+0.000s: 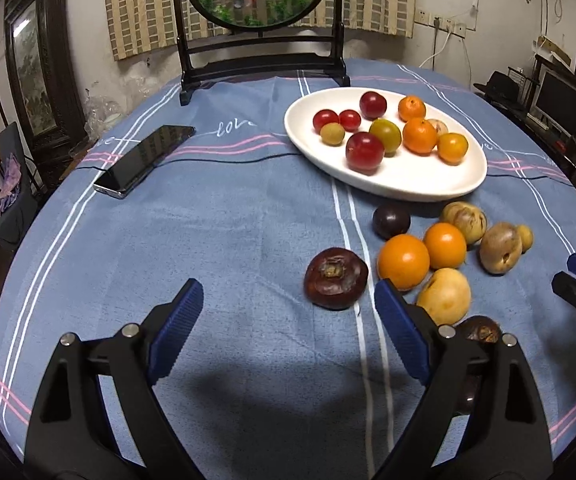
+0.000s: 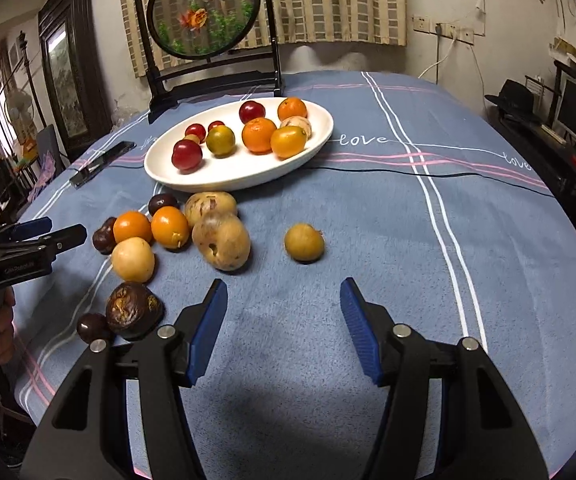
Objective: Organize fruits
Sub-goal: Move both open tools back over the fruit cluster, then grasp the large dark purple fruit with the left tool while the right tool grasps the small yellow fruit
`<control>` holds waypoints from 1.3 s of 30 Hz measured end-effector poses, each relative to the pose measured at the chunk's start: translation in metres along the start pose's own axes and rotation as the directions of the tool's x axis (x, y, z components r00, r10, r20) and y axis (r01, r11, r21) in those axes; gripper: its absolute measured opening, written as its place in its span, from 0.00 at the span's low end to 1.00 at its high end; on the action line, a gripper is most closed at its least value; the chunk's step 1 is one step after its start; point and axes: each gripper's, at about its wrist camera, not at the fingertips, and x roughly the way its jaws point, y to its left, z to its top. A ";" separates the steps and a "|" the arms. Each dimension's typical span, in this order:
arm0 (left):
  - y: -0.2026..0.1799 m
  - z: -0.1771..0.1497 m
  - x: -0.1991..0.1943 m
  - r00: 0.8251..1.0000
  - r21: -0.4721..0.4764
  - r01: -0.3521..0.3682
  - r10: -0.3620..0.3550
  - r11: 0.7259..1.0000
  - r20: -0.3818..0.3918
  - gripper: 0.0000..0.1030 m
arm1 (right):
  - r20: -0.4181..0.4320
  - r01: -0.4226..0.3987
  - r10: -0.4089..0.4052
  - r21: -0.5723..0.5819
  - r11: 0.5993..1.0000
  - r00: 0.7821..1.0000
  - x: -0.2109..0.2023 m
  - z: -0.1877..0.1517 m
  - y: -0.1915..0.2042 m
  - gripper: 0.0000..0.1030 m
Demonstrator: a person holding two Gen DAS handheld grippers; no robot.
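My left gripper (image 1: pixel 288 286) stands open low over the blue cloth. A dark brown round fruit (image 1: pixel 335 278) lies just ahead of its fingertips, nearer the right finger, untouched. To the right is a pile of loose fruit: two oranges (image 1: pixel 403 260), a yellow fruit (image 1: pixel 443 296) and tan ones (image 1: pixel 499 247). The white oval plate (image 1: pixel 407 192) behind holds several red, orange and green fruits. My right gripper (image 2: pixel 284 286) is open with nothing between its fingers. A small yellow-brown fruit (image 2: pixel 303 242) lies alone just beyond it. The same pile (image 2: pixel 220 246) and the plate (image 2: pixel 208 184) sit to its left.
A black phone (image 1: pixel 144 160) lies at the left of the plate, with a thin black cable (image 2: pixel 447 174) running across the cloth. A dark framed round screen (image 1: pixel 260 60) stands at the table's far edge. A wrinkled dark fruit (image 2: pixel 132 316) and a small dark one (image 2: pixel 90 326) lie near the front edge.
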 end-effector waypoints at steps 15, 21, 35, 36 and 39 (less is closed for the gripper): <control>-0.019 0.009 0.049 0.989 0.083 0.038 -0.026 0.996 -0.147 0.84 | -0.033 -0.070 0.071 0.023 0.997 0.997 0.014 0.005 0.005 0.58; -0.029 0.013 0.051 0.984 0.087 0.123 -0.110 0.989 -0.143 0.41 | -0.077 -0.069 0.074 0.059 0.996 0.994 0.021 0.007 -0.004 0.58; -0.030 0.012 0.051 0.983 0.076 0.126 -0.114 0.989 -0.144 0.41 | -0.194 0.115 -0.131 -0.091 0.989 0.972 0.060 0.027 -0.002 0.58; -0.029 0.012 0.051 0.983 0.076 0.126 -0.114 0.989 -0.145 0.41 | -0.194 0.118 -0.135 -0.098 0.988 0.972 0.062 0.029 -0.001 0.58; -0.028 0.012 0.052 0.983 0.073 0.128 -0.116 0.989 -0.145 0.41 | -0.200 0.103 -0.120 -0.096 0.990 0.972 0.070 0.035 -0.002 0.49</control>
